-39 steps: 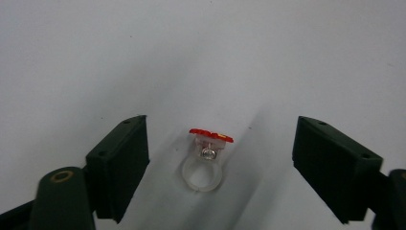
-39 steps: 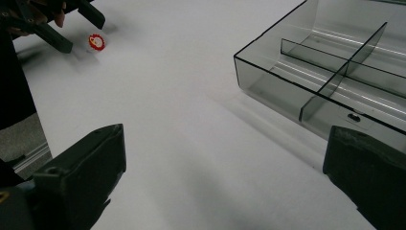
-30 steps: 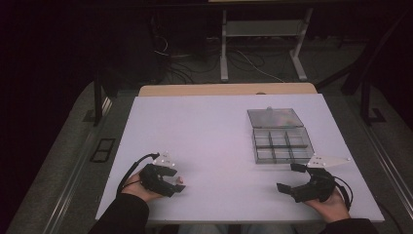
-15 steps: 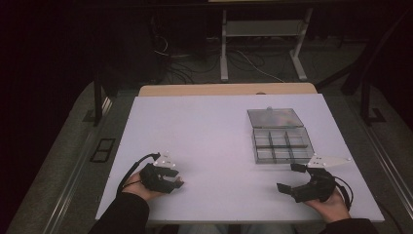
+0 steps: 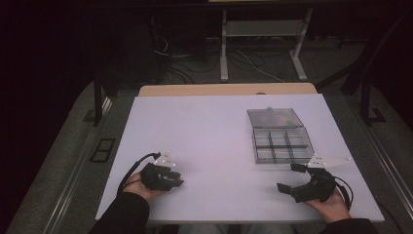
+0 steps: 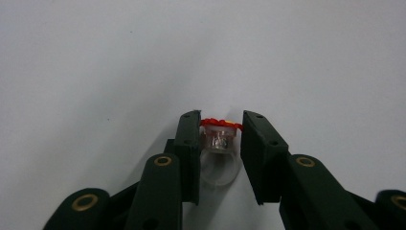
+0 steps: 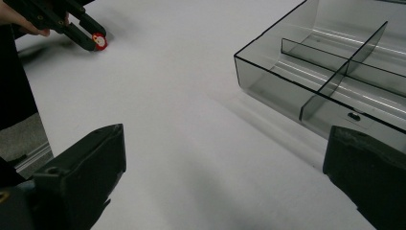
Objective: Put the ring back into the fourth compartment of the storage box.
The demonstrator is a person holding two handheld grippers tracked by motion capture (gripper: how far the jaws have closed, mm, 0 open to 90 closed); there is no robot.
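Your left gripper (image 6: 220, 132) has just squeezed shut on the little ring (image 6: 219, 139) at the near left. Your right gripper (image 5: 295, 178) waits wide apart. Next, carry the ring to the clear box (image 5: 282, 144).

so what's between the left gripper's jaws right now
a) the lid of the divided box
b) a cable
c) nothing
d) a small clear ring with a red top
d: in the left gripper view, the left gripper has closed its jaws on a small clear ring with a red top.
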